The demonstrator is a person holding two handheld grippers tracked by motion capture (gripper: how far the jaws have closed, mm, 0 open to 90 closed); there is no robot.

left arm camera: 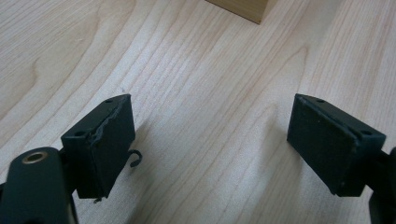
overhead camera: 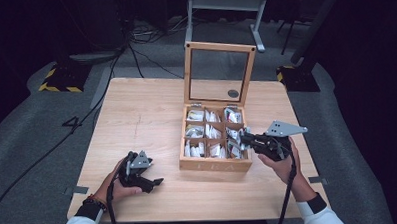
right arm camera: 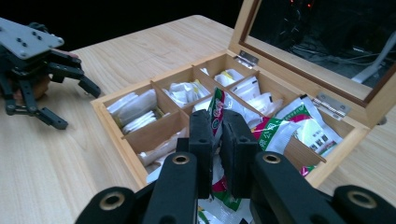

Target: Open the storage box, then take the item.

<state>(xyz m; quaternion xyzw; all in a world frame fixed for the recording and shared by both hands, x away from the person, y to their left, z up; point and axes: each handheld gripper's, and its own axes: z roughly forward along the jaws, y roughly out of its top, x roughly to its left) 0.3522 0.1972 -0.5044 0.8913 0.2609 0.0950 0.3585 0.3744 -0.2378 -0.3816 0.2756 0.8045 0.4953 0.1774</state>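
A wooden box point(overhead camera: 216, 165) with several compartments of white and coloured sachets stands on the table, its glass lid point(overhead camera: 220, 71) upright at the back. My right gripper point(overhead camera: 243, 137) hangs over the box's right column. In the right gripper view, this gripper point(right arm camera: 217, 122) is shut on a red, green and white sachet point(right arm camera: 216, 103) held upright above the near compartments of the box point(right arm camera: 112, 126). My left gripper point(overhead camera: 155, 173) rests on the table to the left of the box. Its jaws point(left arm camera: 212, 112) stand wide open with bare wood between them.
The light wooden table point(overhead camera: 136, 119) has free room left of and behind the box. A corner of the box point(left arm camera: 245, 8) lies just beyond the left jaws. Cables and a metal stand's feet point(overhead camera: 222, 3) are on the grey floor behind the table.
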